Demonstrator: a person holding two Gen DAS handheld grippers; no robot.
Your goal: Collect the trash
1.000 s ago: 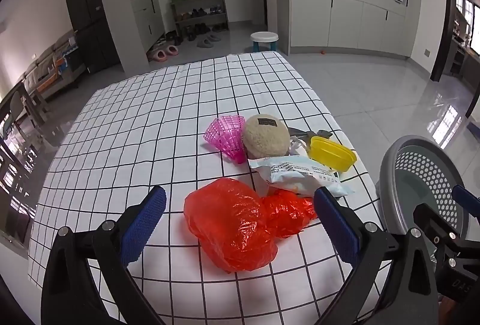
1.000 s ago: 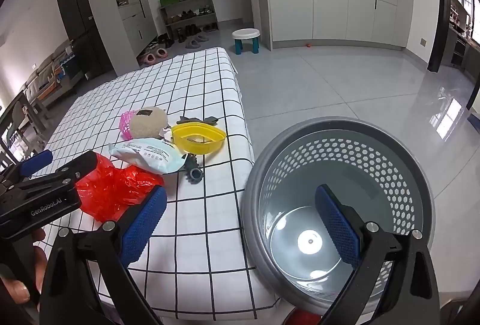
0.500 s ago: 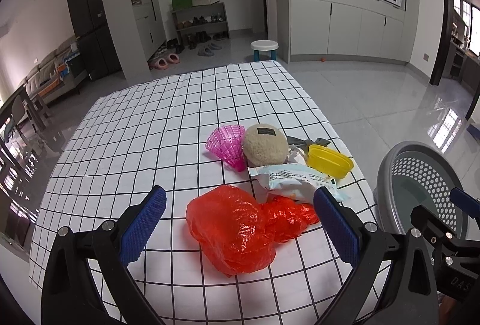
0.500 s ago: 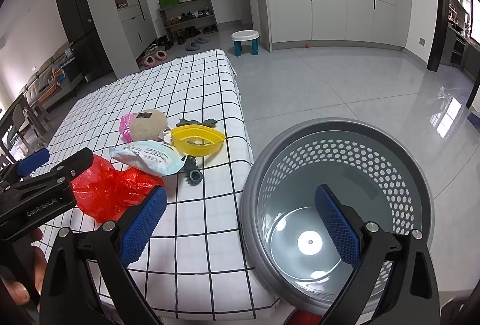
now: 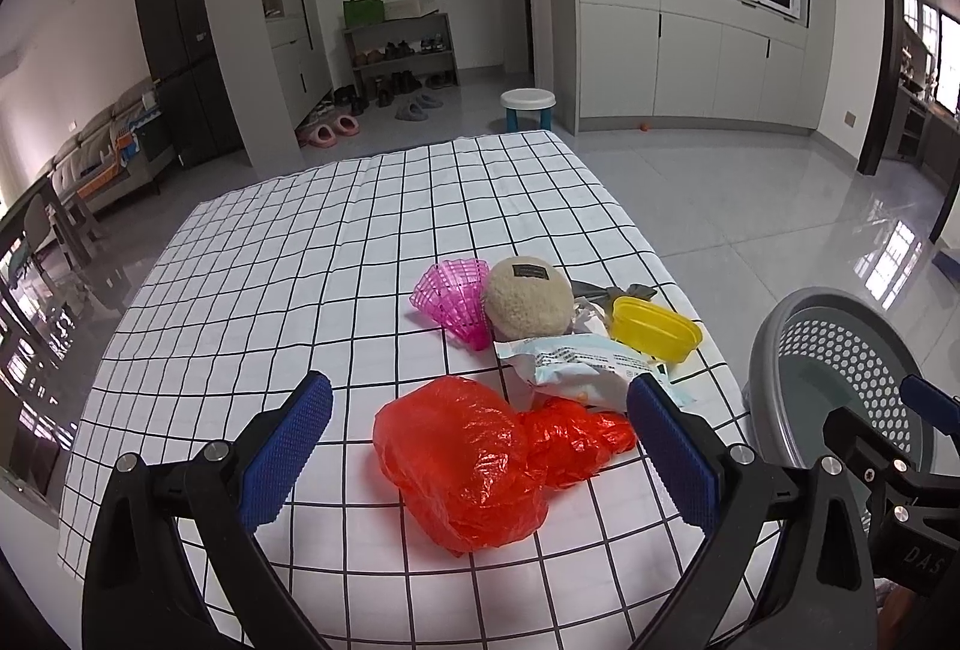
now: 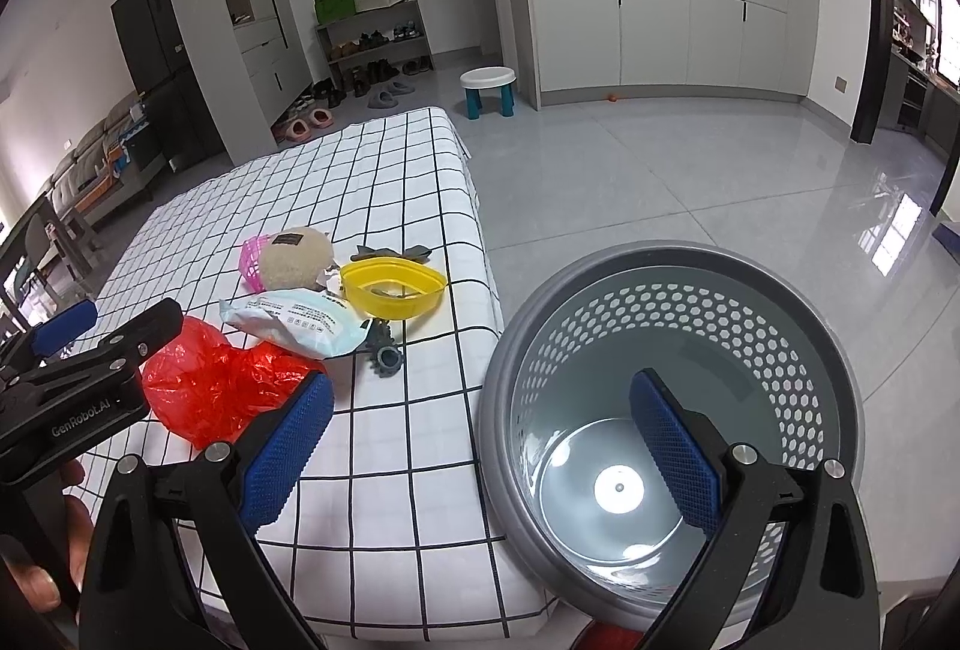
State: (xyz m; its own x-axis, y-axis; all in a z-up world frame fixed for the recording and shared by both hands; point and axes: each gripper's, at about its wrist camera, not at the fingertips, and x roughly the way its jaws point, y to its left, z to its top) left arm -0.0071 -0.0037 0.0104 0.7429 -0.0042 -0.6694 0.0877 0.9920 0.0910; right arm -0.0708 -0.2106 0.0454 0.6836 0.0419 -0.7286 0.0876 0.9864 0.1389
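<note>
Left gripper (image 5: 477, 440), wide open and empty, frames the red plastic bag (image 5: 480, 461) on the checked table (image 5: 288, 290). Pinch the bunched middle, lift clear. Right gripper (image 6: 477, 446), also wide and empty, hangs over the empty grey basket (image 6: 840, 368); glossy tiled floor beyond.

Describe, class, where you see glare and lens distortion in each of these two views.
Left wrist view: the fisheye bows the checked tablecloth lines and darkens the corners; window glare streaks the floor. Right wrist view: a bright spot glares off the bottom of the grey basket, and the cabinets curve.
</note>
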